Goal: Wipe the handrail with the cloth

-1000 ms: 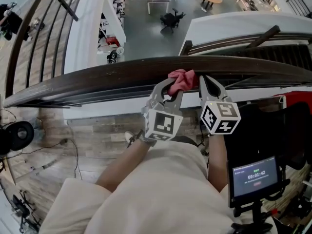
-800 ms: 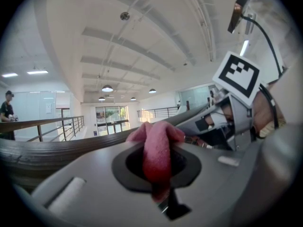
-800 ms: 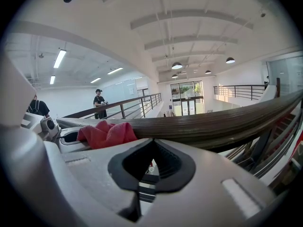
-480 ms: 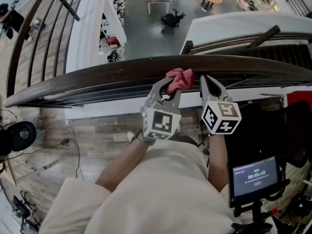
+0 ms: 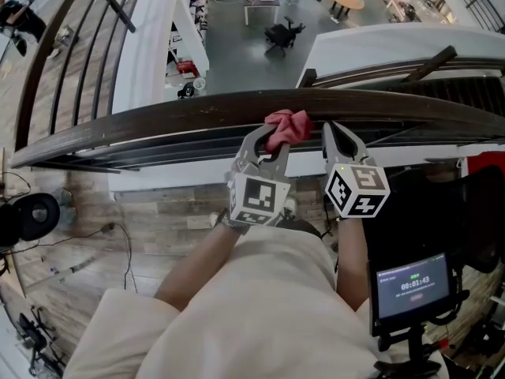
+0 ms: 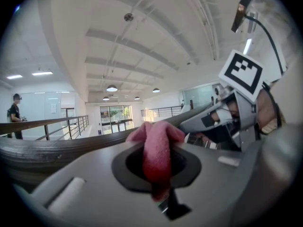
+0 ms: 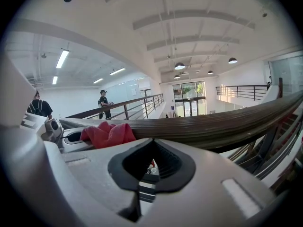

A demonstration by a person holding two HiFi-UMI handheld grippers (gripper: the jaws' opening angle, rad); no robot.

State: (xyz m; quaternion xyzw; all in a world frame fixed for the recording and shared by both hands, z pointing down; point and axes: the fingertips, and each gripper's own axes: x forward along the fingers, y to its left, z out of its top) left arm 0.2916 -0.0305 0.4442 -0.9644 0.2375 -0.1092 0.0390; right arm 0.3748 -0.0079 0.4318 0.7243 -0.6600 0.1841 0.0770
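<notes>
As the head view shows, the left gripper (image 5: 267,139) has slid the cloth (image 5: 287,125) slightly left along the handrail (image 5: 158,120), so wiping seems under way. Left gripper view: fingers clamp the cloth. Right gripper view: the right gripper (image 7: 152,148) has its fingers closed and empty beside the cloth, nothing blocking the rail

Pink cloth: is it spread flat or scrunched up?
Scrunched up: the cloth bulges in a wad from the left gripper, sitting on the handrail.
</notes>
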